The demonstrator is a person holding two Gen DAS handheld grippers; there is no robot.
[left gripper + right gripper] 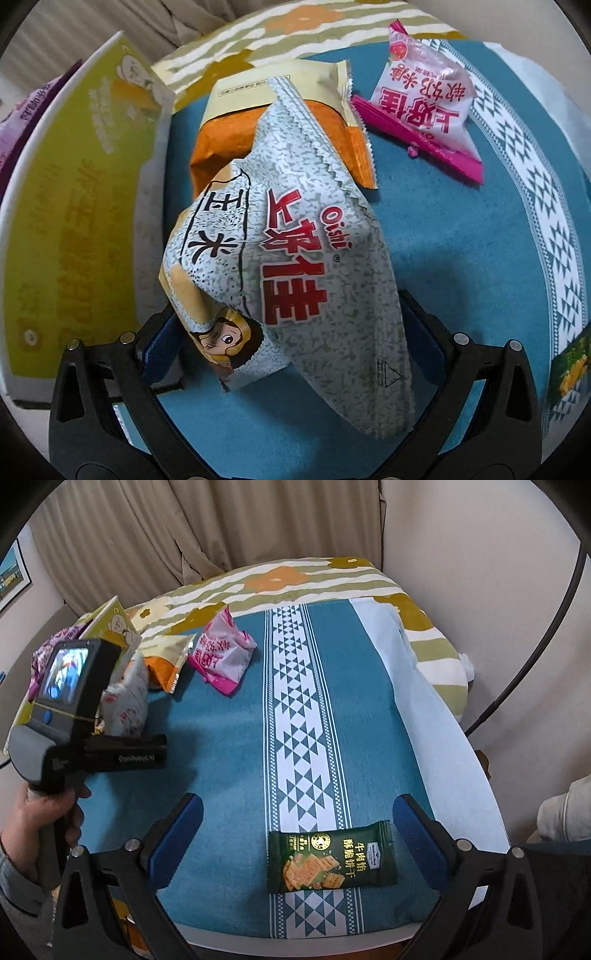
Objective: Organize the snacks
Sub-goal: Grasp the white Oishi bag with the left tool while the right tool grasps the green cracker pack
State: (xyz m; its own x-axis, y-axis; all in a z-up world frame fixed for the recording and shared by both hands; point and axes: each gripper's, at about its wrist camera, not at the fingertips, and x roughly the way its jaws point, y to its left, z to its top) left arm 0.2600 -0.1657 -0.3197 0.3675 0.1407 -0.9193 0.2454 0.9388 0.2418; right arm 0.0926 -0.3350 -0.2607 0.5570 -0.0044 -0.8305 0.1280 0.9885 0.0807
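Left gripper (284, 354) clamped on one grey speckled snack bag (295, 266) above the teal cloth (443, 258), one orange packet (280, 125) and one pink packet (424, 103) beyond, while right gripper (297, 845) gapes around one green cracker packet (328, 856).

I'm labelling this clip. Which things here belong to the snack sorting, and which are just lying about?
Job:
grey bag in left gripper
orange bag
pink bag
green packet
yellow box
right gripper

Lying about:
runner
curtain
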